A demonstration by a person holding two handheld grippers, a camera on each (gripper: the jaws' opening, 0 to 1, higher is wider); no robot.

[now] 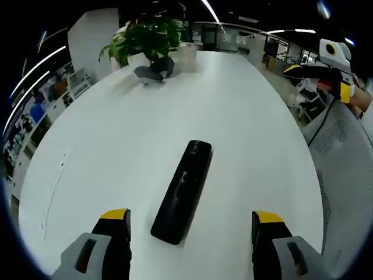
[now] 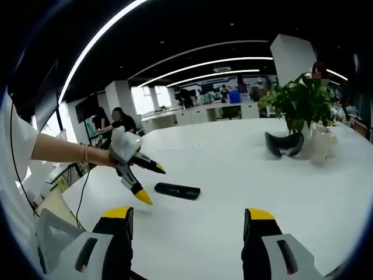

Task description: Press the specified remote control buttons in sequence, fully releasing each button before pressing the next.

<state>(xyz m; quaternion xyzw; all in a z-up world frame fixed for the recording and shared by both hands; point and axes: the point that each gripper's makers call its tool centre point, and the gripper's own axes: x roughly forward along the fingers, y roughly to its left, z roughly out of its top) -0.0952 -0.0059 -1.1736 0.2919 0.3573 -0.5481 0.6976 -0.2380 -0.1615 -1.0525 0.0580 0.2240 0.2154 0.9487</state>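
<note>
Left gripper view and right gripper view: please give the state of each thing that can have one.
Black rectangular remote control: lying flat on the white table, untouched.
Left gripper: open, jaws either side of the remote's near end.
Right gripper: open, holding nothing.
Potted green plant: upright.

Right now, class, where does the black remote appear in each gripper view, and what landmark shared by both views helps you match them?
Left gripper view: the remote lies low in the centre on the white table, between that view's own jaws.
Right gripper view: the remote lies left of centre, just right of the left gripper.
Shared landmark: the potted plant, top left in the left gripper view, upper right in the right gripper view.
</note>
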